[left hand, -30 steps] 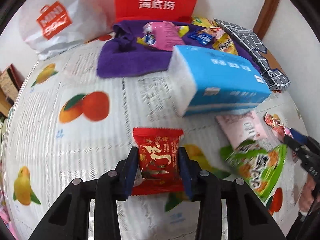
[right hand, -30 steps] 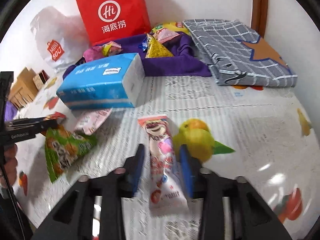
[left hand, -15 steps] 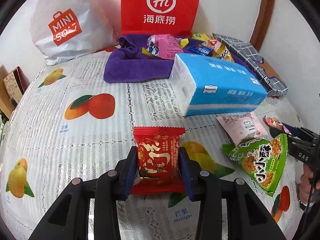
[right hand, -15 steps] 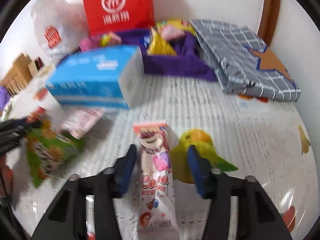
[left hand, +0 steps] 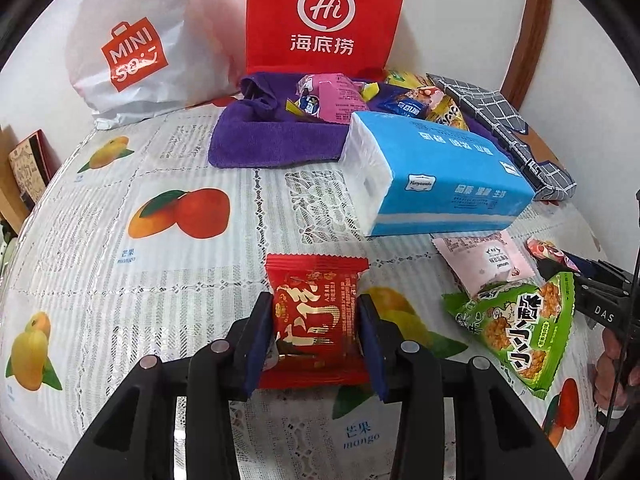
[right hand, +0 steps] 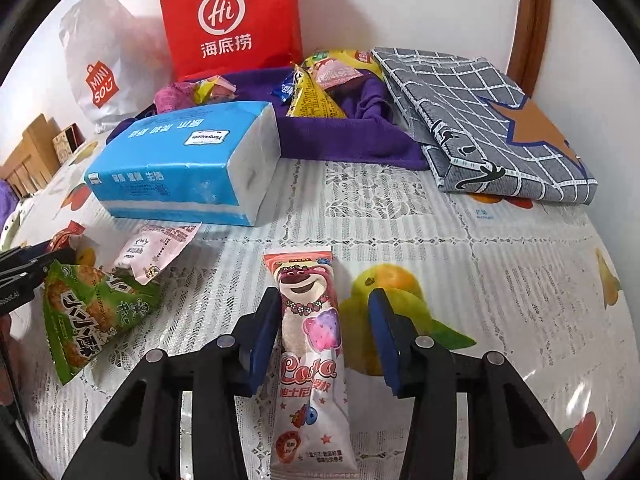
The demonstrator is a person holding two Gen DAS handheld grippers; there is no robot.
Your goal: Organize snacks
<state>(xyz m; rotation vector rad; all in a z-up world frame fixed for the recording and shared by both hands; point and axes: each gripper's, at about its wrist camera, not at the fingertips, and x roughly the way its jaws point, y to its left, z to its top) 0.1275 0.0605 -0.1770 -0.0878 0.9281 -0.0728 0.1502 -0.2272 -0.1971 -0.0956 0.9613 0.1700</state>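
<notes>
Left gripper (left hand: 316,330): pads clamped on both sides of red packet (left hand: 316,320), near centre of table (left hand: 180,264).

Right gripper (right hand: 322,330): jaws just been closing, astride bear packet (right hand: 310,336) lying flat; left pad touching, right pad clear.

Advice: centre right jaws on packet before squeezing, then lift straight up. Purple cloth (right hand: 348,140) at far side is probable drop spot.

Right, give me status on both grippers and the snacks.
Left gripper shut on red packet. Right gripper closing around bear packet, not gripped. Nothing in the way.
</notes>
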